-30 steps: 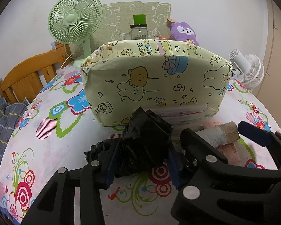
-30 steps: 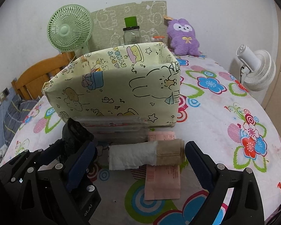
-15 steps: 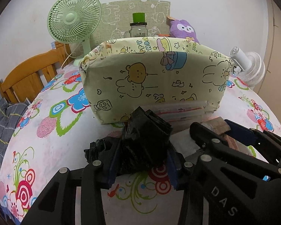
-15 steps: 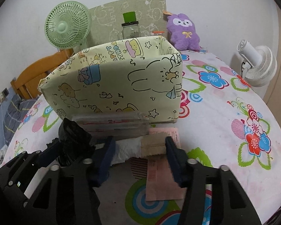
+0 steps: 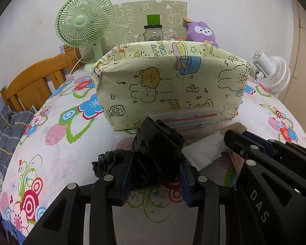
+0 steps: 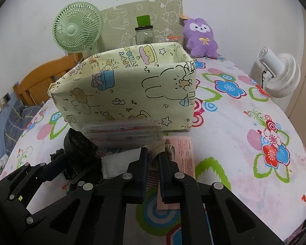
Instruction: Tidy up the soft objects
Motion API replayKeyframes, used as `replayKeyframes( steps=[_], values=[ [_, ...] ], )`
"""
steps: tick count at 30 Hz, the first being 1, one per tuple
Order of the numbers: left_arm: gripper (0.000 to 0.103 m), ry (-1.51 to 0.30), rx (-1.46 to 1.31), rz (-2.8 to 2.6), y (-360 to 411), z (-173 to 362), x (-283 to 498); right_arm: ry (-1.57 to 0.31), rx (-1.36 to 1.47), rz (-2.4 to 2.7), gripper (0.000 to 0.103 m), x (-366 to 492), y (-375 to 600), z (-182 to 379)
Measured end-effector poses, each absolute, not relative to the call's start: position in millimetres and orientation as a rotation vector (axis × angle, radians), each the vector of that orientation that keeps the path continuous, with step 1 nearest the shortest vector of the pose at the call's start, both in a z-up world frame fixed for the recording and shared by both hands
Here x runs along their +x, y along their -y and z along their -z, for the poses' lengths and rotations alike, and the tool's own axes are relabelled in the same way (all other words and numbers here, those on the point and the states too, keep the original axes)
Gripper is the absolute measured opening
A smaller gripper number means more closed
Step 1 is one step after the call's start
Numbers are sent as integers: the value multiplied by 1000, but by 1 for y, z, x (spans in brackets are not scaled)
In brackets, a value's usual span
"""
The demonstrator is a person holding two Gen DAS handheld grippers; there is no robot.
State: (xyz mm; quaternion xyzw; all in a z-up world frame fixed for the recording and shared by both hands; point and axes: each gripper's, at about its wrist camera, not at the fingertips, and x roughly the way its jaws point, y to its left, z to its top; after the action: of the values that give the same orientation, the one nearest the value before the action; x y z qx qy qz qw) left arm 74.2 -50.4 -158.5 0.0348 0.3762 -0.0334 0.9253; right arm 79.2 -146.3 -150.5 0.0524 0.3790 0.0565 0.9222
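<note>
Gripping a crumpled black plastic bag (image 5: 157, 153) between its blue pads, the left tool (image 5: 155, 175) stands partly closed on the bundle, its jaws having just been closing a little more. Only the left wrist view shows this grip head-on; from the right wrist view the same bag (image 6: 79, 153) appears off to the left, half hidden behind the left tool's black frame (image 6: 30, 183).

The right tool (image 6: 152, 165) is nearly shut, its jaws having just been closing, and they pinch the brown paper end of a rolled white cloth (image 6: 120, 161). The left wrist view shows that roll (image 5: 204, 149) lying on the tabletop (image 5: 61, 153) beside the bag, with the right tool's frame (image 5: 265, 163) covering its far end.

A pink printed paper packet (image 6: 185, 153) lies under the roll; its print is too small to read. Behind both bundles stands the cream fabric box (image 5: 169, 85) with cartoon bears and rabbits, and clear flat packets (image 6: 122, 132) lean against its base. That box blocks most of a glass jar (image 6: 143, 34) with a green-topped lid. A green desk fan (image 5: 83, 20), a purple plush toy (image 6: 201, 36) and a white fan (image 6: 279, 71) stand farther back, and a wooden headboard (image 5: 34, 81) is at the left.

"DAS" is printed on the right tool's frame in the left wrist view. Letters on the box's inner wall read roughly "HAPPY".
</note>
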Motion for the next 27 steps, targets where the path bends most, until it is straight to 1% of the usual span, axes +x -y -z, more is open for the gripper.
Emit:
replayKeyframes(
  steps=[1,16,23,27],
  values=[
    [40,-771,68,71,50,158,73,-772,106,-113,10,77,147,149],
    [39,-716,55,67,50,136,52,-701,109,-111,9,55,148,126],
    [39,-678,47,73,51,119,44,-654,115,-111,5,45,151,108],
    [39,-667,39,77,52,114,40,-633,114,-114,5,41,151,100]
  ],
)
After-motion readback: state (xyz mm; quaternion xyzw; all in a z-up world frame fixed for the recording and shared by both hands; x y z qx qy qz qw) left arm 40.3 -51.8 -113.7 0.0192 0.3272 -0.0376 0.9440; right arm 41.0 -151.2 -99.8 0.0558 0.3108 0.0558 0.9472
